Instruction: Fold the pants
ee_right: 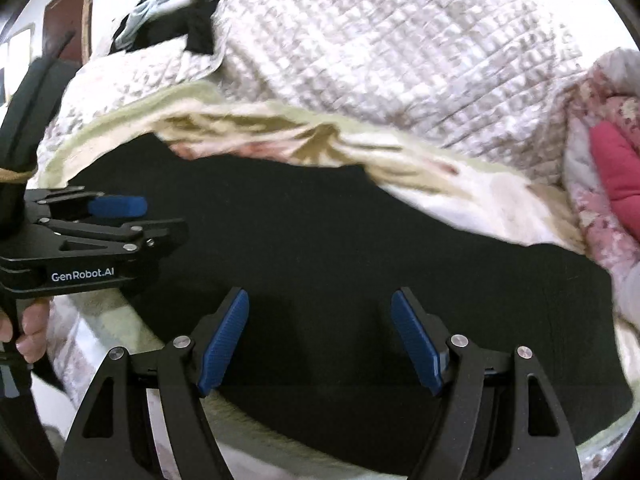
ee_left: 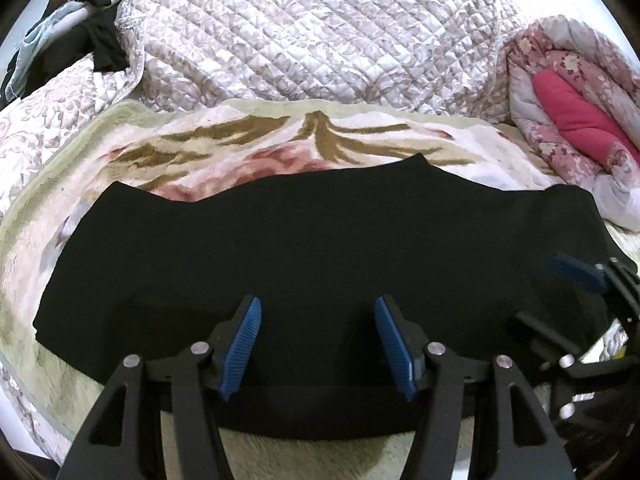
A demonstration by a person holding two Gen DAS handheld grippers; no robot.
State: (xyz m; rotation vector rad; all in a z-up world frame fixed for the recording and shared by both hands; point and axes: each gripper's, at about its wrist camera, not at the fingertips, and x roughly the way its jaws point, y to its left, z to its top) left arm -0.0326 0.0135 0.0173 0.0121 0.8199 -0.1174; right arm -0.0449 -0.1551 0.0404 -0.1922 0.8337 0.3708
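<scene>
The black pants (ee_left: 304, 248) lie flat and spread across a floral blanket (ee_left: 248, 148) on the bed; they also fill the middle of the right wrist view (ee_right: 360, 248). My left gripper (ee_left: 318, 308) is open and empty, its blue pads over the near edge of the pants. It shows from the side in the right wrist view (ee_right: 140, 216), at the left over the pants. My right gripper (ee_right: 320, 300) is open and empty above the near edge of the pants. It shows at the right edge of the left wrist view (ee_left: 560, 284).
A quilted white bedspread (ee_left: 320, 32) lies behind the blanket. A rolled pink floral quilt (ee_left: 580, 120) sits at the right. A pile of dark and light clothes (ee_left: 80, 32) lies at the far left. The bed's front edge runs under my grippers.
</scene>
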